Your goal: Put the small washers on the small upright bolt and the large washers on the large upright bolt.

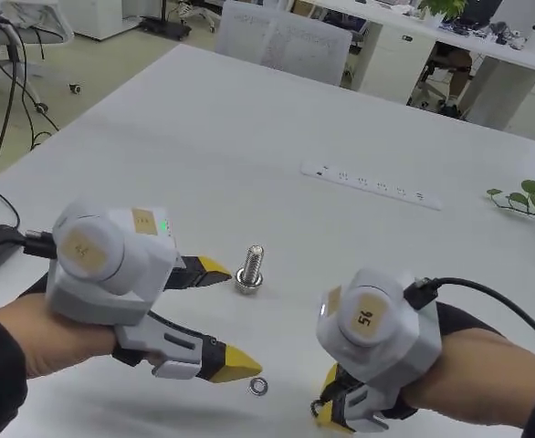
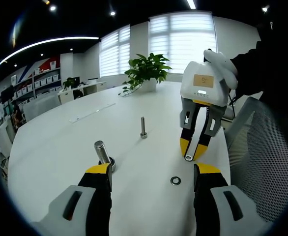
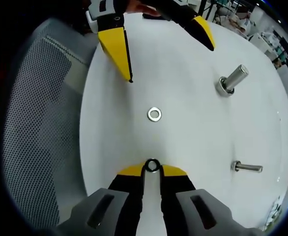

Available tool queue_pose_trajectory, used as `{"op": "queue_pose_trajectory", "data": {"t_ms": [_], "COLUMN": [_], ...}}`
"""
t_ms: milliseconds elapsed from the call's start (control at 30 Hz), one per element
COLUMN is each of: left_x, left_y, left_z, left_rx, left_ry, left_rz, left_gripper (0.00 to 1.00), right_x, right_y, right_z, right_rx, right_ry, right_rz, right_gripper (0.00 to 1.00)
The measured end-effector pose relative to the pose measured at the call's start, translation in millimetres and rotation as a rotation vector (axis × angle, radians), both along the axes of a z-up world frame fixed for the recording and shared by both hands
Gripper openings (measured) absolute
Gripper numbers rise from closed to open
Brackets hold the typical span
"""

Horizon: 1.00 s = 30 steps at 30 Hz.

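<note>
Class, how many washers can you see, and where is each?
2. One loose washer lies on the table; a second washer is pinched by the right gripper. More may hide at the base of the large bolt.

Head view looks down on the large bolt [image 1: 250, 268] from close above. Left gripper view faces it low along the table [image 2: 50, 147]. Right gripper view looks steeply down beside it. All share it.

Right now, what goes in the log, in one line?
left gripper: open | right gripper: shut on washer | second washer: loose on table
</note>
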State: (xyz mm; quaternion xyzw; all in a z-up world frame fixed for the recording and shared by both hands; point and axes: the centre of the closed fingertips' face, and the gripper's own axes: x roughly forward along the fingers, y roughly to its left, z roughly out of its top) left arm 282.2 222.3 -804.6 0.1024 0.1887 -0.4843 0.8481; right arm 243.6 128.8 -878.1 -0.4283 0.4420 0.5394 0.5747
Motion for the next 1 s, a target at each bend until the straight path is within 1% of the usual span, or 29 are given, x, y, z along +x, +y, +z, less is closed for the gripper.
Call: {"op": "queue_pose_trajectory", "data": {"t_ms": [100,300,467,700,1000], "left_x": [0.1,0.5,-0.1,0.0,0.3], "left_y": [-0.2,0.0,-0.1,-0.7,-1.2], "left_z": [-0.3,-0.9,-2.1,-3.2,-3.3], "left_rx": [0.001,0.0,0.002,0.003,0.003], "left_ry": [0.0,0.002,0.005,0.009,0.009], "left_rz": [-0.001,0.001,-0.001,-0.002,-0.003], "left_gripper": [0.67,0.67,0.67,0.67,0.67], "right_x": [-0.2,0.2,3.5,14.2,34.5], "right_y": [0.0,-0.2,-5.9,-17.9,-31.3], "right_z": [-0.3,0.3,0.9,6.7,23.0], "right_rx": [-0.003,0.012,-0.002,-0.008,-0.003], "right_ry": [-0.003,0.009,0.006,-0.003,-0.034], "right_rz": [0.008,-0.015,-0.022,-0.051,-0.094], "right_gripper": [0.13,0.13,0.13,0.13,0.13]}}
